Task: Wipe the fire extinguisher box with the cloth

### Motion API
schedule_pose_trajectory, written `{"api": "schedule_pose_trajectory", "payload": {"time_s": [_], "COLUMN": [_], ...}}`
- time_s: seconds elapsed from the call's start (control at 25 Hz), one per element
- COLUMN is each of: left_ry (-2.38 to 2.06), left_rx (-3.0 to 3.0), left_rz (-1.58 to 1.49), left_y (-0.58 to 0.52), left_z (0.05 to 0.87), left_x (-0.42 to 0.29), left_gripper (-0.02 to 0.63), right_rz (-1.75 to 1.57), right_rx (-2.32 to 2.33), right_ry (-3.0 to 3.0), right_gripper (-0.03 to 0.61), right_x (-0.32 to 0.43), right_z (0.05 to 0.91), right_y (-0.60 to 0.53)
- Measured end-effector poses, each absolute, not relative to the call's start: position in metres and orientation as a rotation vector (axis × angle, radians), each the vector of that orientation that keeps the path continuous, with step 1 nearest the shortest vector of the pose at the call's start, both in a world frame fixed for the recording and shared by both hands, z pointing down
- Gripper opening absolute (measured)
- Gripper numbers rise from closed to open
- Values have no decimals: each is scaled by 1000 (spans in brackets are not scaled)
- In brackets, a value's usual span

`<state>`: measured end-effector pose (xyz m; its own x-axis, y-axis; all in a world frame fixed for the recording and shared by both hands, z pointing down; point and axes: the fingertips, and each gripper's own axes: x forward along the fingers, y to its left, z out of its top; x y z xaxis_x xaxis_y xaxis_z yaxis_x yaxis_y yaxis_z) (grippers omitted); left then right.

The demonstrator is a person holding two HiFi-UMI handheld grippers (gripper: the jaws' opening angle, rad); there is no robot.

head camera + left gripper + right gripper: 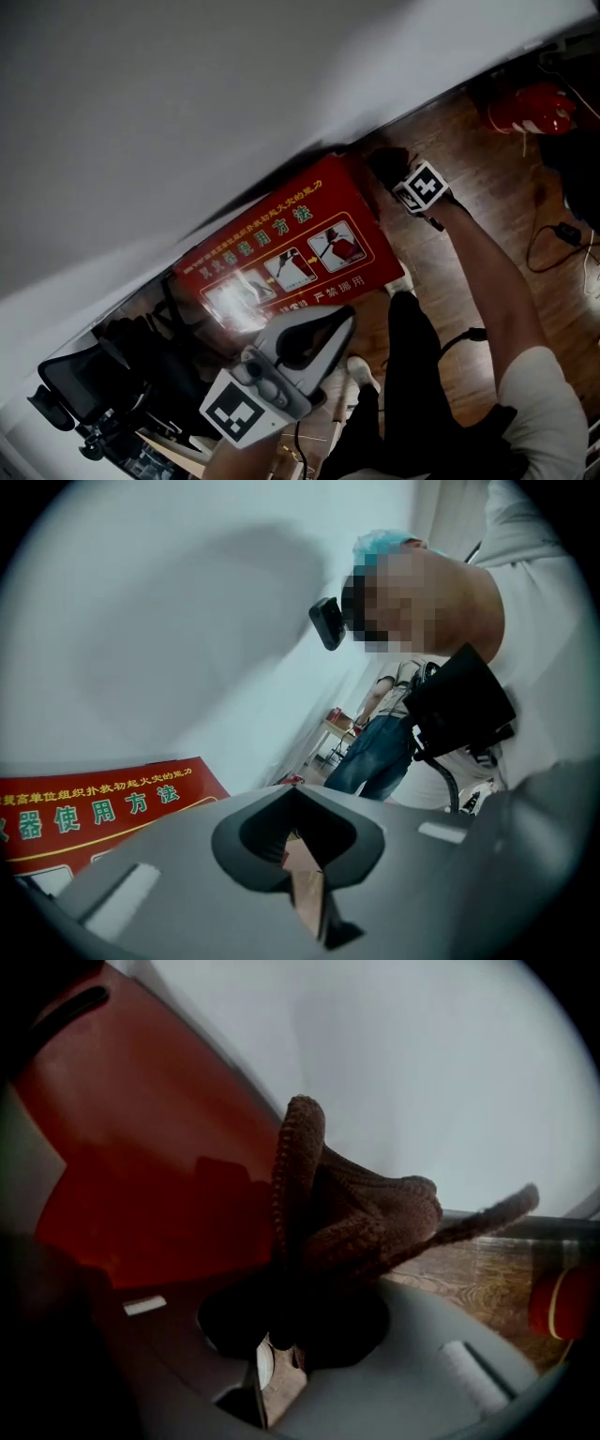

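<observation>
Pinching brown cloth (349,1211) w/ right gripper (281,1358) jaws nr fire extinguisher box (281,246) edge; floppy tail may snag, slip out. Left gripper (305,878) jaws together, empty.

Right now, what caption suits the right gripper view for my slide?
Right gripper shut on a brown knitted cloth, close to the red fire extinguisher box.

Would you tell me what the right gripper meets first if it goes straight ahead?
Probably the white wall, its cloth touching first; the fire extinguisher box sits beside that line. Depth unclear.
</observation>
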<state>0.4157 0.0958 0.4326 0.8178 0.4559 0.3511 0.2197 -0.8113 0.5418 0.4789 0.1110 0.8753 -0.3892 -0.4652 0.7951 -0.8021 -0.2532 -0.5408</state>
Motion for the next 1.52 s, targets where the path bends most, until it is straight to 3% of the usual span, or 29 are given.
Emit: {"api": "schedule_pose_trajectory", "payload": {"time_s": [0.36,0.8,1.04,1.52], "left_ry": [447,338,195,169], "left_rx": [2575,2687,2670,2691], "left_rz": [566,470,439,458], "left_y": [91,104,100,87], "left_z": [390,370,405,515], "left_x": [377,254,216,208], "left_gripper": [-2,-2,0,-2], "right_rz": [1480,1174,1176,1351], "right_rx": [1647,1562,1553,1401], "right_ry": [-1730,-1902,-1919,-1779], "right_gripper": [72,72,71,72], "right_x": [459,334,333,329], "right_z": [716,588,628,813], "right_y": [187,176,138,131]}}
